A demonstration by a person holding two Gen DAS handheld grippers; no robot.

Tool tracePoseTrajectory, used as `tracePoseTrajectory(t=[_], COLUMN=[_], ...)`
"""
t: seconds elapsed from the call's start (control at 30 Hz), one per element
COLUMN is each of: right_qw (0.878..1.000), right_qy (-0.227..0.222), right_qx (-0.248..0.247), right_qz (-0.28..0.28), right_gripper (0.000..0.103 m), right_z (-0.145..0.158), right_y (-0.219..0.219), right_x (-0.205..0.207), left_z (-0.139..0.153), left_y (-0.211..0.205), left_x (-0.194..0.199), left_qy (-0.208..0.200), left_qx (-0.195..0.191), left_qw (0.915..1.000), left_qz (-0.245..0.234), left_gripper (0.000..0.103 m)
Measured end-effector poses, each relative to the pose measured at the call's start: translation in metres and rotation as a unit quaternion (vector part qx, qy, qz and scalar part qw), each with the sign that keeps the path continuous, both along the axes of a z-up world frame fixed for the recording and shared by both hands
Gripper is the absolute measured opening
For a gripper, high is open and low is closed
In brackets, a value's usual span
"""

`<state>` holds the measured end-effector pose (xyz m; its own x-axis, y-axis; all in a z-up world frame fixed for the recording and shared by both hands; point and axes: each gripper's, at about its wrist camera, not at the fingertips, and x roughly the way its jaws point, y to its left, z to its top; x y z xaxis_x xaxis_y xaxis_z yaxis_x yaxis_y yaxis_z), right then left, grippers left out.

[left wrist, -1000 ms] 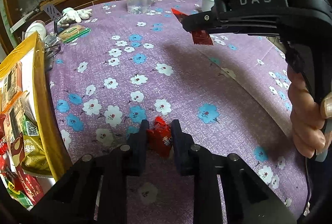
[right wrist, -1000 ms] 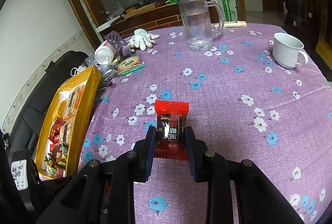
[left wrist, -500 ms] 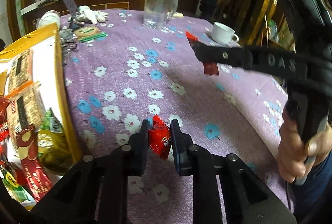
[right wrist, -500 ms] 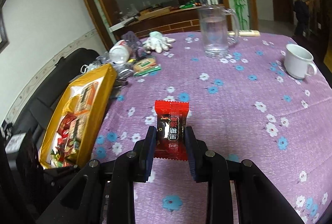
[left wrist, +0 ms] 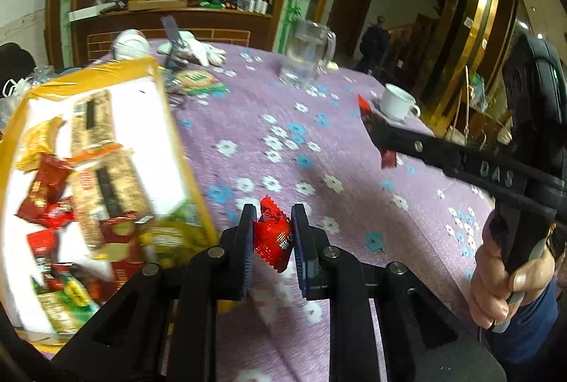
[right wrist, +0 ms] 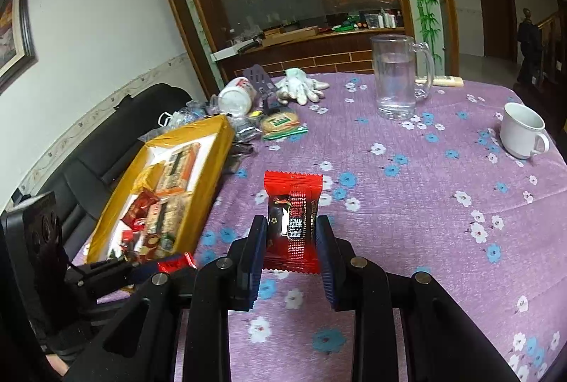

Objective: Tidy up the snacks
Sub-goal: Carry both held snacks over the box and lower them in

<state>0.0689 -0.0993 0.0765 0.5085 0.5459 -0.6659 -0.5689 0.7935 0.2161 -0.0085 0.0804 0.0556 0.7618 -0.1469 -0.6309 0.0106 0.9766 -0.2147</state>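
My left gripper (left wrist: 272, 217) is shut on a small red candy (left wrist: 273, 237), held above the purple flowered tablecloth just right of the yellow snack box (left wrist: 184, 148), which holds several wrapped snacks. My right gripper (right wrist: 290, 231) is shut on a red and black snack packet (right wrist: 292, 222), held upright above the table. The box also shows in the right wrist view (right wrist: 209, 176), to the left. The left gripper's tip with its candy shows at lower left in the right wrist view (right wrist: 149, 267). The right gripper crosses the left wrist view at right (left wrist: 375, 130).
A glass pitcher (right wrist: 397, 77), a white cup (right wrist: 522, 130), white gloves (right wrist: 301, 86), a green biscuit pack (right wrist: 281, 123), a tipped white jar (right wrist: 235, 95) and a black sofa (right wrist: 88, 166) at left surround the table.
Both grippers have risen and swung left toward the yellow box, each still holding its snack. The box fills more of the left wrist view.
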Motion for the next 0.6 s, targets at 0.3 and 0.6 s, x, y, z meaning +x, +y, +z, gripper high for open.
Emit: tracePoseTrajectory(t=[0.3, 0.6], right_qw=[0.999, 0.995], right_qy=[0.01, 0.03], right_qx=[0.002, -0.003], right_qz=[0.051, 0.1], right_gripper=[0.028, 0.028], right_z=[0.0, -0.005], right_y=[0.041, 0.101], right_x=[-0.039, -0.064], left_z=[0.007, -0.017], left_y=[0.061, 0.116], left_x=[-0.03, -0.044], left_qy=[-0.025, -0.008], left_qx=[-0.011, 0.006], left_qw=[0.9967, 0.9851], left_qz=[0.077, 0.171], left_gripper=[0.017, 0.017])
